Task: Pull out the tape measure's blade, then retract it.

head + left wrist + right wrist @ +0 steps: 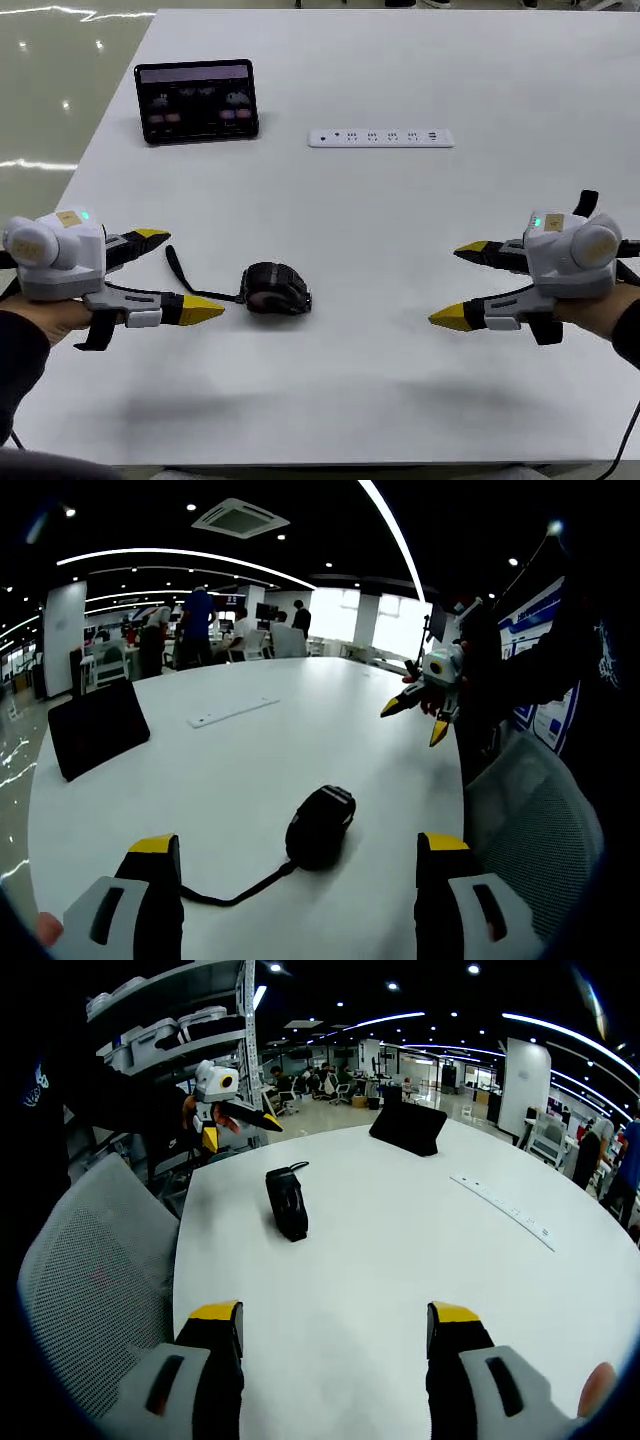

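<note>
Black round tape measure (pixel 277 288): on the white table (pixel 400 350), just ahead of your left gripper (pixel 188 272).
Left jaws: spread, empty.
Your right gripper (pixel 450 284): spread, well apart.

A dark rectangular tablet (pixel 196 100) is propped on the white bench (pixel 400 330), well apart from a long white power strip (pixel 381 138).

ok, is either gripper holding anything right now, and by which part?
Nothing is held. The left gripper and right gripper are both open, and the tape measure lies on the table between them, untouched.
</note>
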Action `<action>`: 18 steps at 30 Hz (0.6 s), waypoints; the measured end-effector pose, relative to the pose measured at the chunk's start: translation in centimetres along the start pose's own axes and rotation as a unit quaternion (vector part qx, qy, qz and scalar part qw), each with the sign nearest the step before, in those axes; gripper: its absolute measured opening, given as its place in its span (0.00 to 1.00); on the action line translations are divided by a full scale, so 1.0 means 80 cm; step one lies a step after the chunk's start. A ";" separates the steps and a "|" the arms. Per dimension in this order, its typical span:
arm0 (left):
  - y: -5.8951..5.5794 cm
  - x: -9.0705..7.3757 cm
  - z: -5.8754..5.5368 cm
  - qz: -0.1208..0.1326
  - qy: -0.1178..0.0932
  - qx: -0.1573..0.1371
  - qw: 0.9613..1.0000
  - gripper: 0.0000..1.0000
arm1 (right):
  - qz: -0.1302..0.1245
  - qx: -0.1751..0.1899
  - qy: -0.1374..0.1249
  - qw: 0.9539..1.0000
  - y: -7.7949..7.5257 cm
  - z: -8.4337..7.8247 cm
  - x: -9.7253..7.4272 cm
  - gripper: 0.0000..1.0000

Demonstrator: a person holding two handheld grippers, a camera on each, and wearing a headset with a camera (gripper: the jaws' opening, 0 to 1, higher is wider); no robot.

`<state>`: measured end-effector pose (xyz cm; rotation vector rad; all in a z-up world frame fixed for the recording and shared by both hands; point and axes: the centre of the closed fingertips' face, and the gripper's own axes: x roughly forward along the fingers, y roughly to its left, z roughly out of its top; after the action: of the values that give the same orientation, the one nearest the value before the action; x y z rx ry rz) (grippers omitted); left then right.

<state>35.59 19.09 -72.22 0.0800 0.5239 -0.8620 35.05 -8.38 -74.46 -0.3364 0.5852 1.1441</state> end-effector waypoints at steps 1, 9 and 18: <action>-0.002 0.002 0.001 -0.002 -0.004 0.005 1.000 0.96 | 0.009 0.001 -0.002 1.000 0.004 0.001 0.001 0.67; -0.019 0.027 -0.006 -0.034 0.032 0.032 0.998 0.96 | 0.020 -0.022 -0.012 0.999 0.013 0.017 0.031 0.75; -0.034 0.056 -0.012 -0.065 0.071 0.067 0.993 0.99 | 0.045 -0.057 0.007 0.997 0.023 0.020 0.080 0.77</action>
<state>35.60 14.45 -74.76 0.2334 0.6087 -1.0242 35.66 -2.00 -76.91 -0.4185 0.5525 1.2652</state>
